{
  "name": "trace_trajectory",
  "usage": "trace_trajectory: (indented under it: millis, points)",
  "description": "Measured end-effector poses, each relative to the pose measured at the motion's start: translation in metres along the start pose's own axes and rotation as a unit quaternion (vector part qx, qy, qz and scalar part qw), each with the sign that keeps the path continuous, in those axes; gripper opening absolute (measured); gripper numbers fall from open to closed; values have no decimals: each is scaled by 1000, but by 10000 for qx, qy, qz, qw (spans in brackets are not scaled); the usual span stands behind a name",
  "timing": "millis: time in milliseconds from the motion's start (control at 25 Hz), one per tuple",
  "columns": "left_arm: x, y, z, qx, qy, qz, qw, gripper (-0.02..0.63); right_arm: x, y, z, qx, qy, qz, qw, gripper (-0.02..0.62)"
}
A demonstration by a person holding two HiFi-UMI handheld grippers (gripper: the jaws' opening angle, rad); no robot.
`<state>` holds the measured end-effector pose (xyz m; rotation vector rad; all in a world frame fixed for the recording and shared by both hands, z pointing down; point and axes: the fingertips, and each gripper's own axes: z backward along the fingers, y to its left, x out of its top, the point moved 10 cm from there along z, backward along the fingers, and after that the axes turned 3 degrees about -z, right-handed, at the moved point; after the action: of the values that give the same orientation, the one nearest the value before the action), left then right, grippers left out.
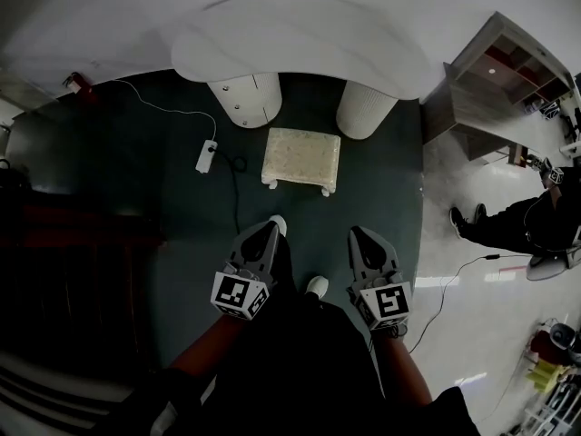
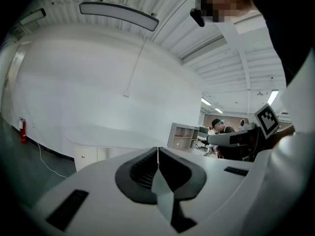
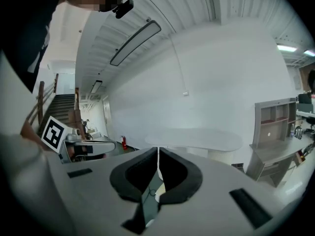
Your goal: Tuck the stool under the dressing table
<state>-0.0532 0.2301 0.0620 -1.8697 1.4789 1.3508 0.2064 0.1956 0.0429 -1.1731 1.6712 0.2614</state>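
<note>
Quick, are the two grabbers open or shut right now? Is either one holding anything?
Left gripper: closed, holding nothing.
Right gripper: closed, holding nothing.

Stool [image 1: 301, 157] cloth-topped; dressing table [image 1: 300, 42] smooth matt white; carpet [image 1: 163, 153] dark.

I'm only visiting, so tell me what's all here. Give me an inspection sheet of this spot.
Surface: dark green carpet; glossy pale floor to its right.
Job's things: stool stands on the carpet in front of the dressing table, facing the gap between its two pedestals, not tucked under.
Clutter: red extinguisher by the wall.
Grippers: left gripper and right gripper both have fingers shut, empty, short of the stool.
Cables: white cable runs to a power strip; black cable leaves it; thin cable crosses the pale floor.
Surroundings: shelf unit at right; a person beside it.
</note>
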Motion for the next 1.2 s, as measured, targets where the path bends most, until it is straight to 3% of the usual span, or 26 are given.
trace_trajectory:
  millis: [160,320,640,800,960,1200]
  points:
    - [-7,41,-31,-275,276,68,9992,17,17,-1,-46,-25,4,-512,9987,38]
    - [-19,79,-55,-598,538,173,9966,18,30,4,-103,-14,36,-308,9995,38]
    - [-34,162,-93,-774,962,92,9923,17,17,-5,-184,-75,401,-324,9986,38]
    - [-42,197,-108,-688,1162,-78,9908,17,7,-24,-203,-387,471,-448,9971,38]
    - [-47,213,-122,-500,1203,38,9915,18,-6,-44,-208,-678,482,-703,9940,38]
    - [-62,214,-145,-460,1525,-16,9872,17,-30,-76,-222,-710,533,-850,9924,38]
